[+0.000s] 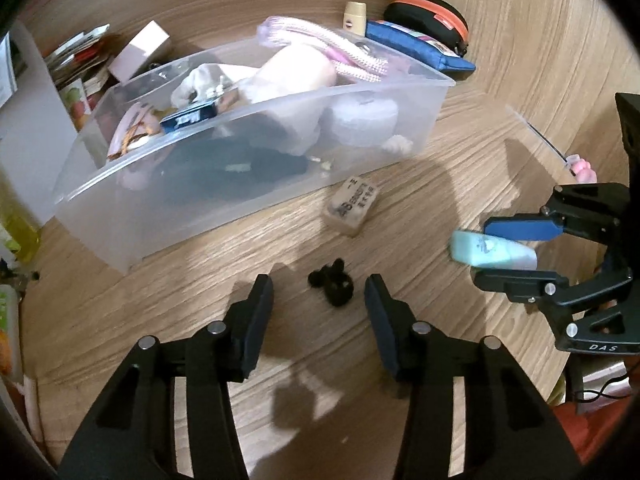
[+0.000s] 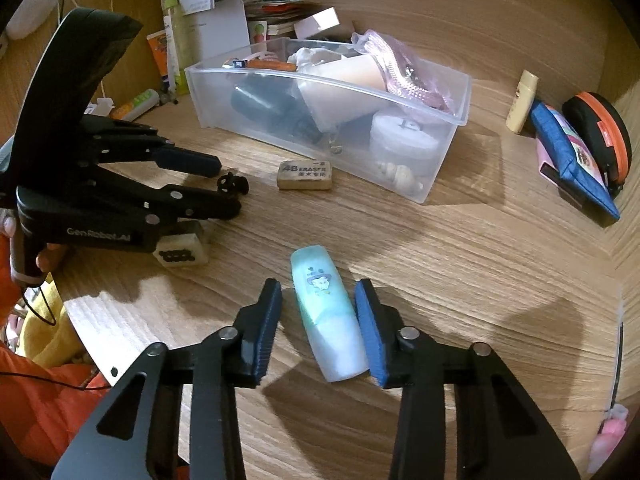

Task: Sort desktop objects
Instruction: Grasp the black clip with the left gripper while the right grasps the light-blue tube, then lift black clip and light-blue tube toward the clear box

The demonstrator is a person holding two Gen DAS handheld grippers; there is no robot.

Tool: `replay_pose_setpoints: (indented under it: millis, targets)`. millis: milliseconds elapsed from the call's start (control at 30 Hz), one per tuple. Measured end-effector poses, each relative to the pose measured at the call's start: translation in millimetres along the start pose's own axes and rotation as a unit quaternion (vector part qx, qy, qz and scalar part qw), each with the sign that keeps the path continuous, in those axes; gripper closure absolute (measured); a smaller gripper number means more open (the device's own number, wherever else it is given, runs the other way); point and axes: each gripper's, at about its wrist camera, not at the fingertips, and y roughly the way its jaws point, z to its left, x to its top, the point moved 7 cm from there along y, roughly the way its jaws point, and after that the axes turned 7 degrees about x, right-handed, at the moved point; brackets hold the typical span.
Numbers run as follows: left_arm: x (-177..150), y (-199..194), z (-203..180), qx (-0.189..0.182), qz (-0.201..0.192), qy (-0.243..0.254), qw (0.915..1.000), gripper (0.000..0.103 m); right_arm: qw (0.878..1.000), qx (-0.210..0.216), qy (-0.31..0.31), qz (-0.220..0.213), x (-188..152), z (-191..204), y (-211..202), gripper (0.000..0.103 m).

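A small black clip (image 1: 332,288) lies on the wooden desk between the tips of my left gripper (image 1: 318,292), whose jaws stand apart and clear of it. From the right wrist view the left gripper (image 2: 228,187) reaches in from the left, with the clip (image 2: 232,184) at its tips. A teal tube (image 2: 328,312) lies between the fingers of my right gripper (image 2: 318,296). The right pad rests against the tube and a gap shows at the left pad. A clear plastic bin (image 1: 280,184) full of odds and ends stands behind.
A 4B eraser (image 2: 305,175) lies in front of the bin (image 2: 424,184), and a printed block (image 2: 182,252) sits under the left gripper. A blue pouch (image 2: 572,160), an orange-rimmed case (image 2: 608,128) and a cream bottle (image 2: 522,100) stand at the right. Papers and tubes crowd the back left.
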Motion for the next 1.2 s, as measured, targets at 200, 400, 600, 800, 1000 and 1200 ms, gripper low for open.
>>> replay_pose_setpoints:
  millis: [200, 400, 600, 800, 1000, 1200]
  targets:
    - [2, 0, 1, -0.006, -0.011, -0.002, 0.9999, 0.081, 1.0, 0.006, 0.006, -0.003, 1, -3, -1, 0.08]
    - [2, 0, 4, -0.007, -0.013, -0.012, 0.9998, 0.081, 1.0, 0.023, 0.016, -0.007, 4, -7, -2, 0.08]
    - [4, -11, 9, -0.015, -0.032, -0.023, 0.9991, 0.081, 0.999, 0.022, 0.025, -0.031, 18, -13, -14, 0.08]
    - [7, -29, 20, -0.013, -0.057, -0.043, 0.9973, 0.081, 0.997, 0.014, 0.009, -0.077, 45, -12, -38, 0.08]
    - [13, -52, 39, -0.011, -0.088, -0.072, 0.9935, 0.081, 0.995, 0.012, 0.0, -0.097, 70, -12, -43, 0.08]
    - [20, -73, 67, 0.005, -0.118, -0.099, 0.988, 0.081, 0.994, 0.017, -0.007, -0.106, 87, -12, -41, 0.08]
